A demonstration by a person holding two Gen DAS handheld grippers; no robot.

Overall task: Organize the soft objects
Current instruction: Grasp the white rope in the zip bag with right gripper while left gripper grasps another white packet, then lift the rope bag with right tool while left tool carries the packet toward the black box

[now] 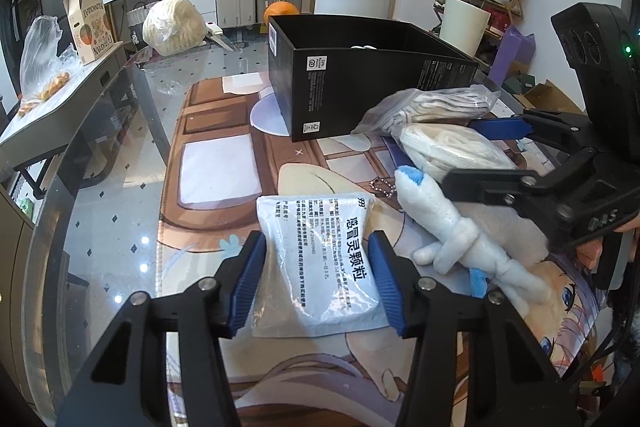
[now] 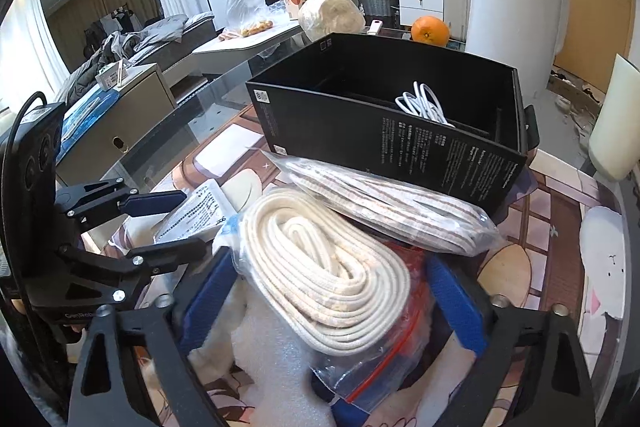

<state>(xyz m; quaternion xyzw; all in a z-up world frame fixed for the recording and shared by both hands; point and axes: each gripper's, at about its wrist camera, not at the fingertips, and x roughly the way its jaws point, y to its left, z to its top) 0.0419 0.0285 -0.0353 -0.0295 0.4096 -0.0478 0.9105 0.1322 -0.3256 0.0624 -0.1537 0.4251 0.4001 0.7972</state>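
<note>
Left gripper (image 1: 316, 279): jaws spread, straddling a white medicine sachet (image 1: 320, 263) lying flat mid-surface on the printed mat (image 1: 208, 163); pads close beside its long edges, contact unclear.

Sachet looks light, limp, slick foil or plastic; pinch across the narrow width. Print reads 感冒灵颗粒, "999" at one corner.

Right gripper (image 2: 332, 291): jaws open around a bagged coil of cream rope (image 2: 320, 267), not yet clamped. The bag is likely slippery and the rope springy; grip the coil's middle.

Second rope bag (image 2: 384, 207) leans against the black box (image 2: 400, 143), which holds a white cable (image 2: 420, 103) toward the far edge.

White plush (image 1: 460, 227) beside the sachet.

White appliance (image 2: 516, 7) reads "AUX".
</note>
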